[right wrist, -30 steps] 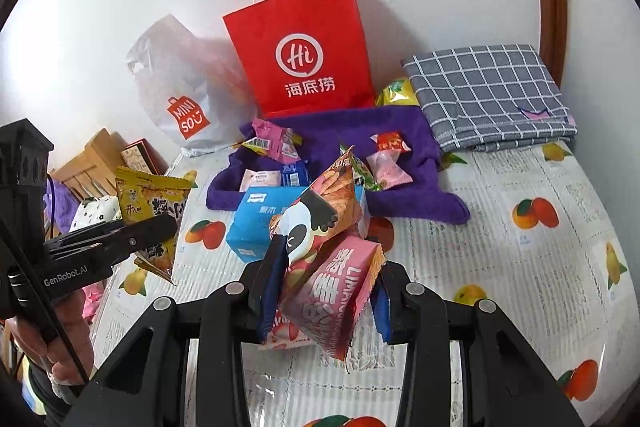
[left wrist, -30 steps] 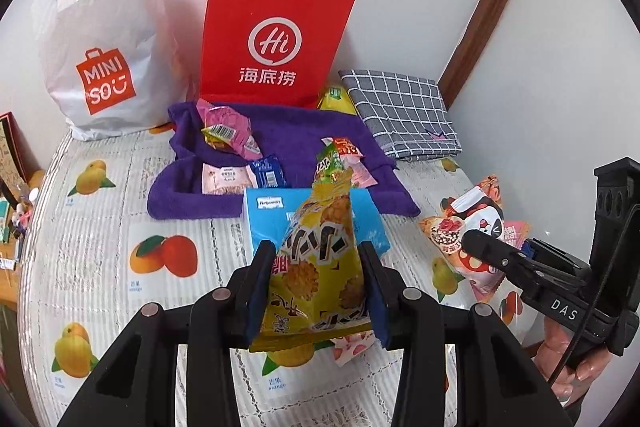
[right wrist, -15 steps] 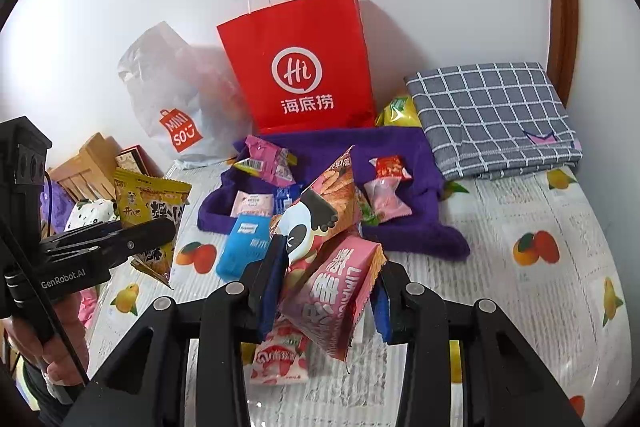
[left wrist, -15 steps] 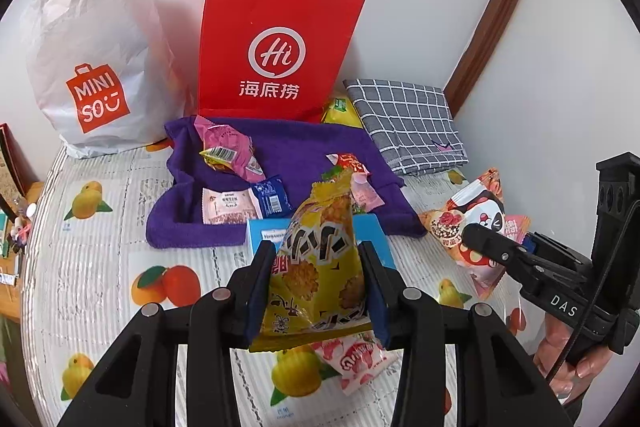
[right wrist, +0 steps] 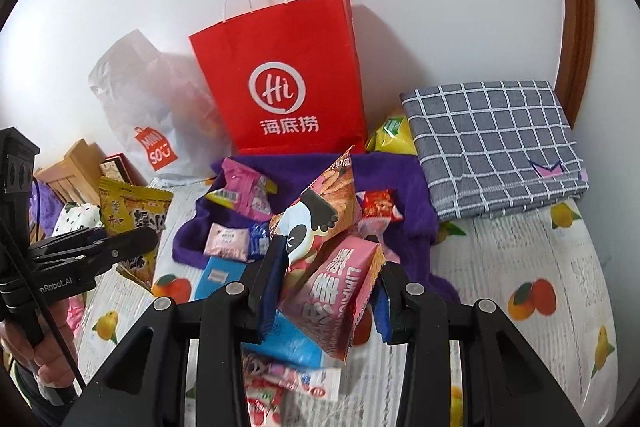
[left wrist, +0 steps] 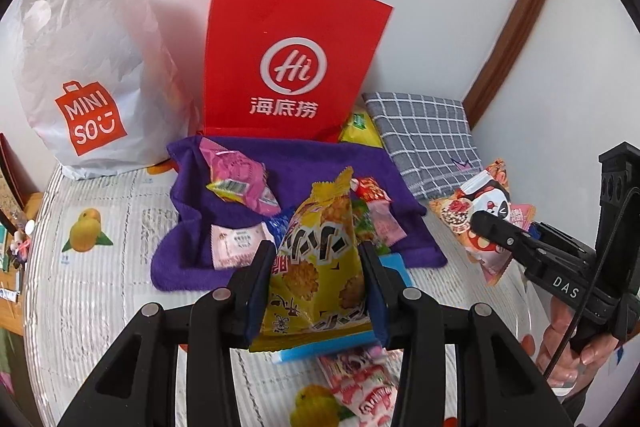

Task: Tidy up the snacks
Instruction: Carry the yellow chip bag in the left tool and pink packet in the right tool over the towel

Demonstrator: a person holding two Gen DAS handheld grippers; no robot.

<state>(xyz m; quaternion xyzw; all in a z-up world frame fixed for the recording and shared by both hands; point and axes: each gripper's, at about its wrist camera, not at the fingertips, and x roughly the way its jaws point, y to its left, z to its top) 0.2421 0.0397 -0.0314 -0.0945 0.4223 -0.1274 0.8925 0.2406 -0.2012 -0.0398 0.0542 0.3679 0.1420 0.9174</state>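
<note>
My left gripper is shut on a yellow snack bag held upright above a blue box. My right gripper is shut on two packets together, a panda-print bag and a pink packet. Each gripper also shows in the other's view, the right gripper at the right edge and the left gripper at the left. Just ahead lies a purple towel with several small snack packets, among them a pink one. A red paper bag stands open-topped behind the towel.
A white plastic shopping bag leans on the wall left of the red bag. A folded grey checked cloth lies to the right, with a yellow packet beside it. Loose pink packets lie on the fruit-print tablecloth below the grippers.
Both grippers have moved forward towards the purple towel and the red bag, each keeping its packets. The blue box has slid from ahead of the fingers to beneath them.
</note>
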